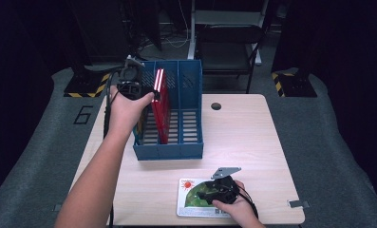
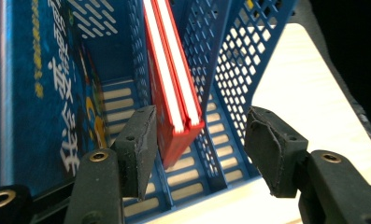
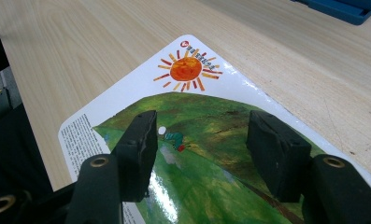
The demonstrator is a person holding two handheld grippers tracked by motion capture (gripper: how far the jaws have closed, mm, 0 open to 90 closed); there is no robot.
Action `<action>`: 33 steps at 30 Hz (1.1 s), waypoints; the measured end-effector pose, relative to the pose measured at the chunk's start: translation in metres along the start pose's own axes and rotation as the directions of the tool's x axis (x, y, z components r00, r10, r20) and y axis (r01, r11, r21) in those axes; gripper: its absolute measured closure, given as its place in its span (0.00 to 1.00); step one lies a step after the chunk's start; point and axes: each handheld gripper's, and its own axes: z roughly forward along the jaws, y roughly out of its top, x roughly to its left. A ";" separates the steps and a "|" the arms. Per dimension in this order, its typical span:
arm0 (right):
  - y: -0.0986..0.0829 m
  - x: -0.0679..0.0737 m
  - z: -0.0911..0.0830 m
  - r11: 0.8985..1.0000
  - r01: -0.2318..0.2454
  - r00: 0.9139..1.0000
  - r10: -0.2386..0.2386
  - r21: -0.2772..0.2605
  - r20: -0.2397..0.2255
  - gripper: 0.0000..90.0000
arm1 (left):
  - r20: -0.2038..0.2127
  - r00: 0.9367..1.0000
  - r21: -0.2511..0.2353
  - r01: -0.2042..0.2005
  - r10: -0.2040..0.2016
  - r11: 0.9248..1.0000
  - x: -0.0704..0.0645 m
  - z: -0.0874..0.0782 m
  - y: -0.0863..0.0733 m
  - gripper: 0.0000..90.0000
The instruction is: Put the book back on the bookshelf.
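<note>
High view, landmark: I take the blue file rack (image 1: 176, 137) as my reference; it stands on the table (image 1: 243, 137) with three slots open to the top.
High view, red book: the red book (image 1: 159, 104) stands upright inside the rack, in its middle slot as far as I can tell.
High view, left tongs: my left tongs (image 1: 129, 78) sit at the rack's left rear corner, above its left slot, with the hand (image 1: 124, 109) wrapped around them.
High view, picture book: the picture book (image 1: 195, 197) lies flat on the table, on the near side of the rack and well apart from it.
High view, right tongs: my right tongs (image 1: 219, 190) are over the picture book, far from the rack, with the right hand (image 1: 236, 206) behind them.
Left gripper view, rack: I look down into the rack (image 2: 239, 60); the red book (image 2: 174, 93) leans against a perforated divider.
Left gripper view, blue book: a blue book (image 2: 38, 84) with printed characters stands in the slot left of the red one.
Left gripper view, tongs state: my left tongs (image 2: 199, 144) are spread wide above the rack, clasping nothing; the red book's lower corner lies between the jaws.
Right gripper view, picture book: the picture book (image 3: 192, 135) shows an orange sun and green hills; a corner of the rack (image 3: 346, 7) is far beyond it.
Right gripper view, tongs state: my right tongs (image 3: 202, 140) are parted wide, just over the cover, gripping nothing.
</note>
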 end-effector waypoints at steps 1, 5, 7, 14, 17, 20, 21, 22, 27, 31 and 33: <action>0.000 0.000 0.000 1.000 0.000 1.000 0.000 0.000 0.000 0.47 | 0.002 1.000 -0.003 -0.007 0.007 1.000 0.001 -0.002 -0.003 0.49; 0.000 0.000 0.000 1.000 -0.005 1.000 0.005 0.001 0.000 0.47 | 0.027 0.999 -0.002 -0.030 0.030 1.000 0.003 -0.007 -0.018 0.49; 0.000 0.000 0.000 1.000 0.000 1.000 0.000 0.003 0.003 0.47 | 0.030 0.998 0.005 -0.054 0.054 0.999 0.002 -0.009 -0.025 0.49; 0.000 0.001 0.000 1.000 -0.004 1.000 0.004 0.003 0.002 0.47 | 0.058 0.992 0.007 -0.110 0.109 0.994 0.003 -0.009 -0.053 0.49; 0.000 0.001 0.000 1.000 -0.003 1.000 0.003 0.003 0.002 0.47 | 0.061 0.991 -0.002 -0.117 0.116 0.993 0.005 -0.007 -0.065 0.49; 0.000 0.001 0.000 1.000 -0.001 1.000 0.001 0.003 0.003 0.47 | 0.074 0.990 0.002 -0.118 0.117 0.993 0.007 -0.004 -0.079 0.49; 0.000 0.001 0.000 1.000 0.000 1.000 0.000 0.005 0.002 0.47 | 0.081 0.989 0.003 -0.123 0.122 0.992 0.008 -0.002 -0.084 0.49; 0.000 0.001 0.000 1.000 -0.002 1.000 0.002 0.004 0.000 0.47 | 0.090 0.989 0.009 -0.118 0.117 0.993 0.008 0.000 -0.089 0.49; 0.000 0.001 0.000 1.000 -0.002 1.000 0.002 0.006 -0.002 0.47 | 0.102 0.987 0.031 -0.130 0.127 0.991 0.011 0.014 -0.112 0.49; 0.000 0.002 0.000 1.000 0.007 1.000 -0.007 -0.002 0.010 0.47 | 0.103 0.986 0.033 -0.137 0.133 0.990 0.014 0.019 -0.124 0.49; 0.000 0.001 -0.001 1.000 0.005 1.000 -0.005 0.010 0.005 0.47 | 0.104 0.986 0.022 -0.134 0.131 0.991 0.014 0.020 -0.131 0.49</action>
